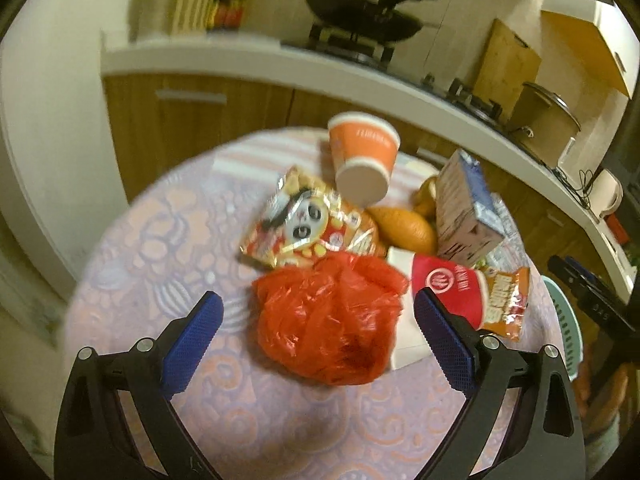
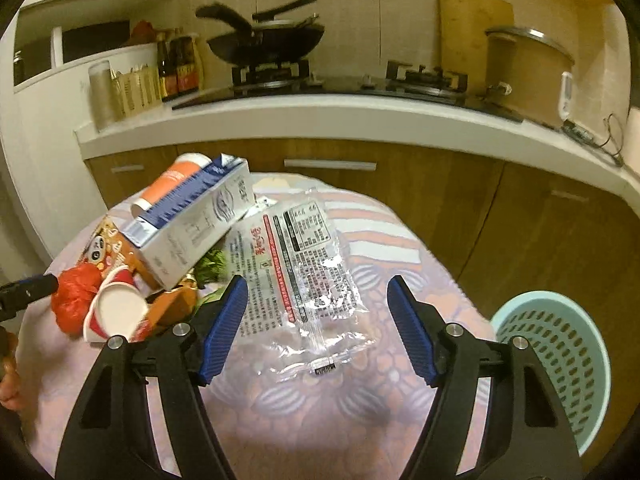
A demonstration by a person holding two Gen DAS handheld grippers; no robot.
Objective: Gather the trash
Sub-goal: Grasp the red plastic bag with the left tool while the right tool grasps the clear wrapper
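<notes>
Left gripper (image 1: 318,338) hovers over the round table (image 1: 132,240) w/ lilac-and-pink patterned cloth, jaws spread wide, holding nothing. Crumpled red plastic bag (image 1: 328,320) lies between the jaws, a bit fwd of the tips, not touching either pad. Just beyond the right jaw: red-and-white paper cup (image 1: 444,288) on its side, touching the bag. Right of that cup, orange snack wrapper (image 1: 506,300). Fwd of the bag: shiny red-and-gold panda snack packet (image 1: 308,224), then orange-and-white paper cup (image 1: 364,156) tipped over, base toward the camera. Orange fruit peel (image 1: 408,228) sits between the packet and the white-and-blue milk carton (image 1: 464,208), fwd-right of the jaws.

Right gripper (image 2: 316,328) also has jaws spread, empty. Clear plastic wrapper w/ printed black-and-red text (image 2: 300,276) lies flat on the table between the jaws and runs fwd past the tips; left pad is at its edge, contact unclear. Milk carton leans tilted fwd-left of the left jaw, over the trash pile. Light-green perforated plastic basket (image 2: 560,356) stands outside the right jaw, beside the table edge, below table level.
</notes>
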